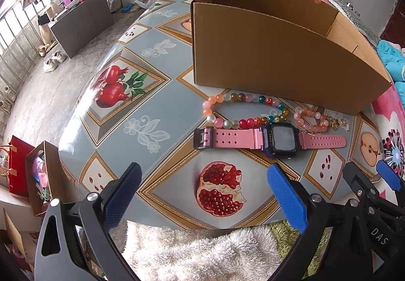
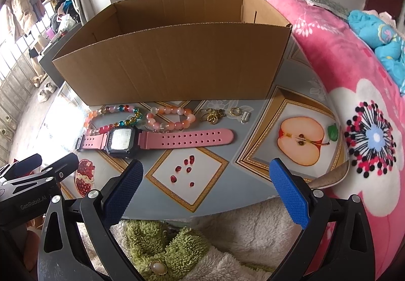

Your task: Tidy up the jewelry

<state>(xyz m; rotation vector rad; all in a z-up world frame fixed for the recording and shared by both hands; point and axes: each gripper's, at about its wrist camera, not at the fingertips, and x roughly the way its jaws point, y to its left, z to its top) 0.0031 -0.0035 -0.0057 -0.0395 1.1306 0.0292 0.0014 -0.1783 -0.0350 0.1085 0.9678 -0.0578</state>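
A pink-strapped digital watch (image 1: 276, 139) (image 2: 152, 140) lies flat on the table in front of an open cardboard box (image 1: 265, 53) (image 2: 177, 58). Behind it lie a multicoloured bead bracelet (image 1: 243, 110) (image 2: 111, 115), a peach bead bracelet (image 1: 310, 119) (image 2: 172, 117), gold pieces (image 2: 212, 115) with a gold ring (image 2: 235, 111), and a small silver clip (image 2: 245, 117). My left gripper (image 1: 205, 179) is open and empty, above the table's near edge, short of the watch. My right gripper (image 2: 206, 174) is open and empty, near the front edge, right of the watch face.
The table (image 1: 152, 108) (image 2: 253, 154) has a fruit-print cloth. A pink floral blanket (image 2: 354, 103) rises along its right side. Fluffy white and green fabric (image 2: 189, 243) lies below the grippers. Bags (image 1: 30, 174) stand on the floor at left.
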